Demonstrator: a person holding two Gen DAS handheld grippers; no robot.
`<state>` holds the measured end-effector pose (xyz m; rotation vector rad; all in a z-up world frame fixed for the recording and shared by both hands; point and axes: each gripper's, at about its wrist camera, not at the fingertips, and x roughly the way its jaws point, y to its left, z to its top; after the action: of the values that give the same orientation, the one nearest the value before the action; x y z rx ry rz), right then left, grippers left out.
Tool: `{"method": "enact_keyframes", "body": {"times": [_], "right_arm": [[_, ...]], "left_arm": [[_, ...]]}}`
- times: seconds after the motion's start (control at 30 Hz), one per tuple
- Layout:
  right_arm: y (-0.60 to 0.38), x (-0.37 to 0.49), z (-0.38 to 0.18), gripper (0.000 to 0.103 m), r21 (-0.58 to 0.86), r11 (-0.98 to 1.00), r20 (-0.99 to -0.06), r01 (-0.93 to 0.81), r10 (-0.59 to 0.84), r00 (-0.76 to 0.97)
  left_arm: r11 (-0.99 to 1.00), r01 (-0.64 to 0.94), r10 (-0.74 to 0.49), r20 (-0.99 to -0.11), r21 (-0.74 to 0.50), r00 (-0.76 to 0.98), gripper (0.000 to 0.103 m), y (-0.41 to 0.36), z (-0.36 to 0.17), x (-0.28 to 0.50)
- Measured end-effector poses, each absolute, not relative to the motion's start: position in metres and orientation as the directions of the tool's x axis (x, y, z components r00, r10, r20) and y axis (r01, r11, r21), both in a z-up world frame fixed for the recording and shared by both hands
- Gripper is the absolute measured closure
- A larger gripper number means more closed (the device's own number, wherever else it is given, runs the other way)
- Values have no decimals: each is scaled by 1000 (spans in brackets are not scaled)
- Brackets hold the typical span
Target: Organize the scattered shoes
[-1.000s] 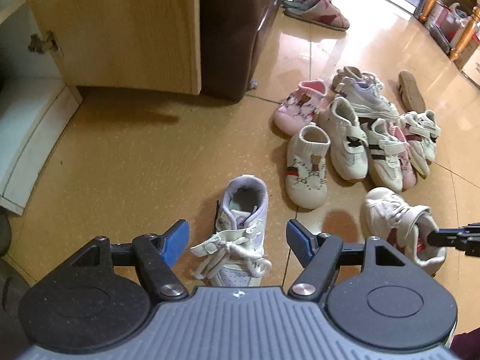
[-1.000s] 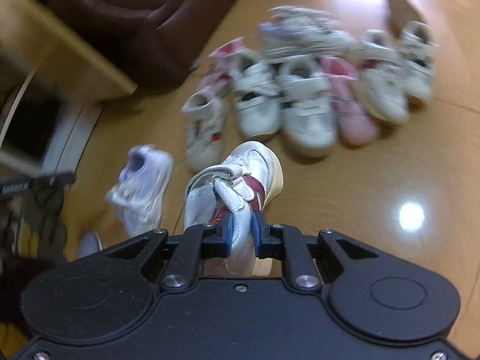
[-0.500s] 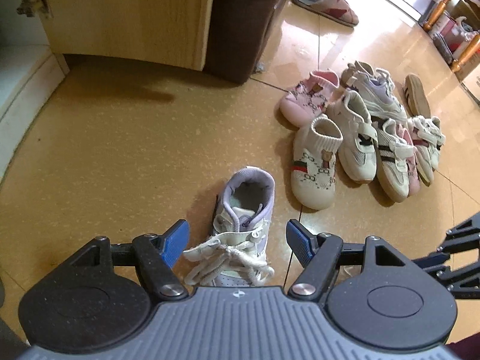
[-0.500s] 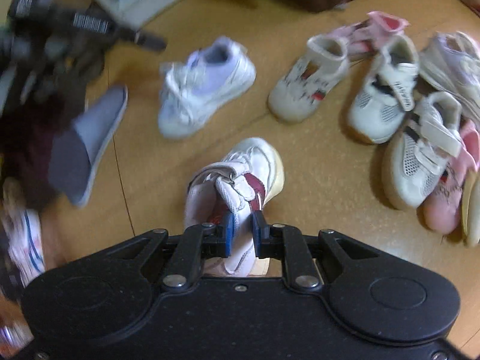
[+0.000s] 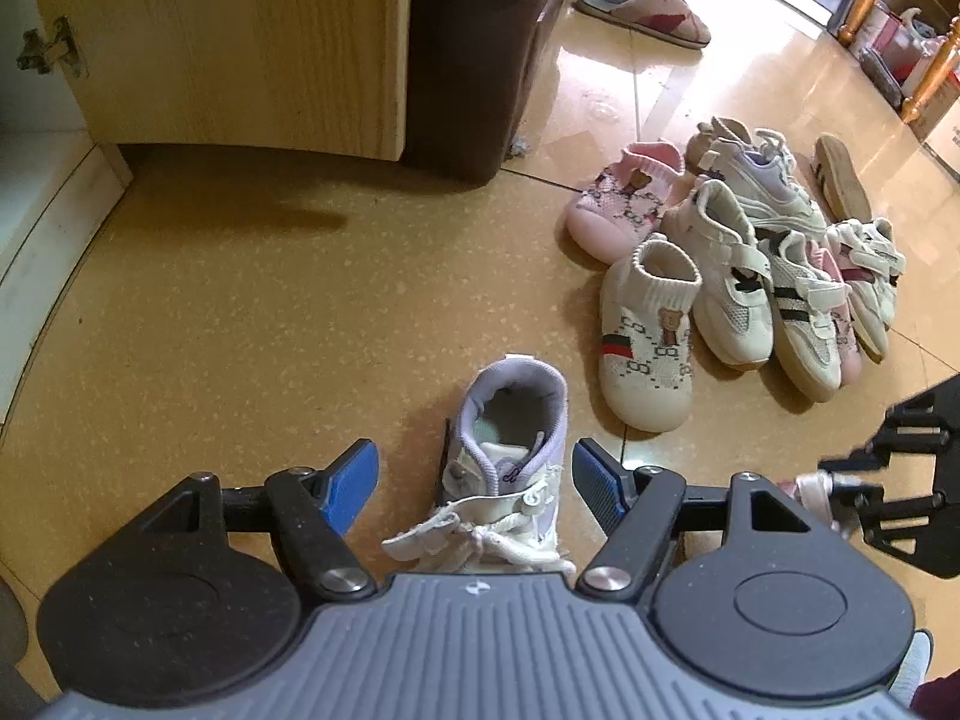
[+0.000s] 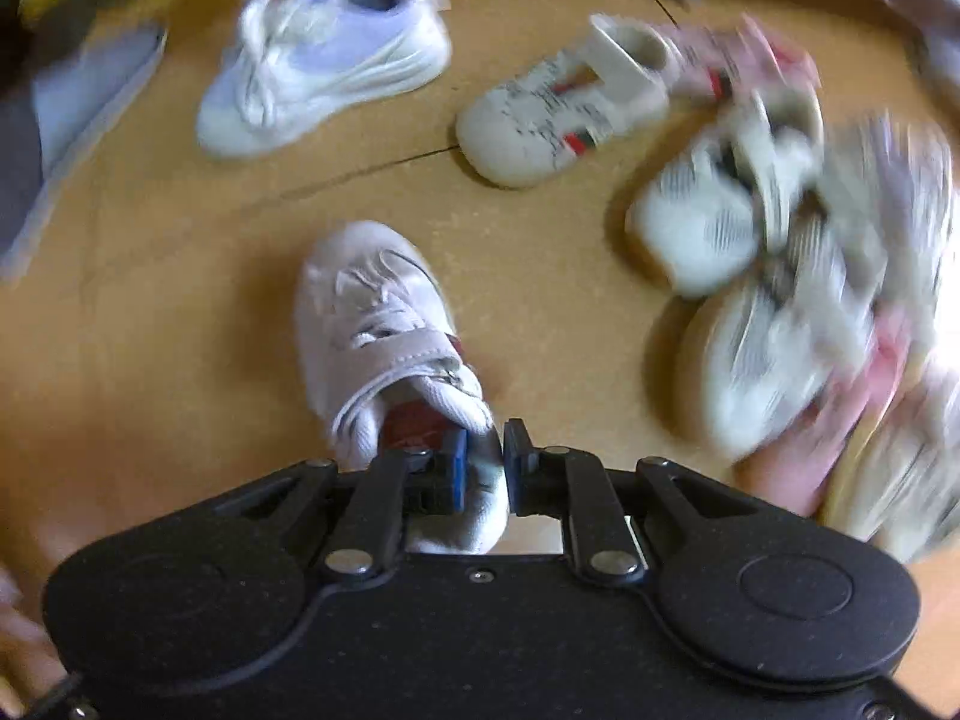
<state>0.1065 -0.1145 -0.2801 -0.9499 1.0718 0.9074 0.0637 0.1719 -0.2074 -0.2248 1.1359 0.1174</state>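
- The left gripper point(image 5: 475, 483) points steeply down at the tan floor point(image 5: 252, 312) with its jaws wide apart and nothing pinched; its blue pads point(image 5: 351, 483) stand clear on either side of the lavender shoe point(image 5: 510, 468).
- That lavender shoe lies on the floor between the open jaws, loose white laces nearest the gripper, heel opening facing away.
- The right gripper point(image 6: 483, 459) has its jaws almost closed, clamped on the heel collar of a white strap shoe point(image 6: 372, 324) with a red lining; the shoe's toe points away from the gripper, and whether its sole touches the floor cannot be told.
- In the left wrist view the right gripper's black frame shows at the right edge, near the lavender shoe.
- Just beyond and to the right lies a cream sock shoe point(image 5: 648, 336) with a bear and a red-green stripe, toe towards the near side.
- Behind it a pile of small shoes point(image 5: 780, 276) sits bunched together, white strap sneakers touching one another, with a pink bear shoe point(image 5: 618, 204) at its far left.
- A brown insole point(image 5: 840, 177) lies at the pile's far right.
- Farther left stand a wooden cabinet door point(image 5: 240, 42) and dark brown furniture point(image 5: 480, 48) beside it.
- Farthest off, a grey and red slipper point(image 5: 642, 6) rests on the shiny floor.
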Motion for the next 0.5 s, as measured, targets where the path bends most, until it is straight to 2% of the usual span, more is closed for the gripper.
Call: {"method": "enact_keyframes", "body": {"times": [0.03, 0.07, 0.1, 0.17, 0.3, 0.4, 0.5], "right_arm": [[-112, 110, -279, 89, -201, 342, -957, -918, 131, 259], [-110, 117, -278, 81, -194, 392, -956, -899, 130, 263], [-112, 125, -275, 69, -167, 462, -958, -871, 133, 254], [-120, 137, -270, 53, -108, 591, -962, -800, 142, 235], [-147, 152, -261, 48, 11, 811, -967, -585, 157, 199], [-173, 158, -256, 46, 83, 943, -969, -321, 151, 194], [-201, 150, -252, 46, 166, 986, -970, 4, 163, 178]], "left_arm": [[969, -216, -20, -909, -120, 417, 32, 174, -208, 64], [967, -223, -18, -909, -121, 417, 32, 175, -208, 64], [965, -229, -19, -907, -126, 421, 32, 177, -207, 65], [963, -234, -22, -902, -136, 432, 32, 178, -204, 66], [962, -227, -28, -886, -149, 463, 32, 175, -194, 68], [962, -220, -38, -875, -163, 482, 32, 173, -187, 68], [960, -217, -47, -868, -176, 495, 32, 171, -182, 67]]}}
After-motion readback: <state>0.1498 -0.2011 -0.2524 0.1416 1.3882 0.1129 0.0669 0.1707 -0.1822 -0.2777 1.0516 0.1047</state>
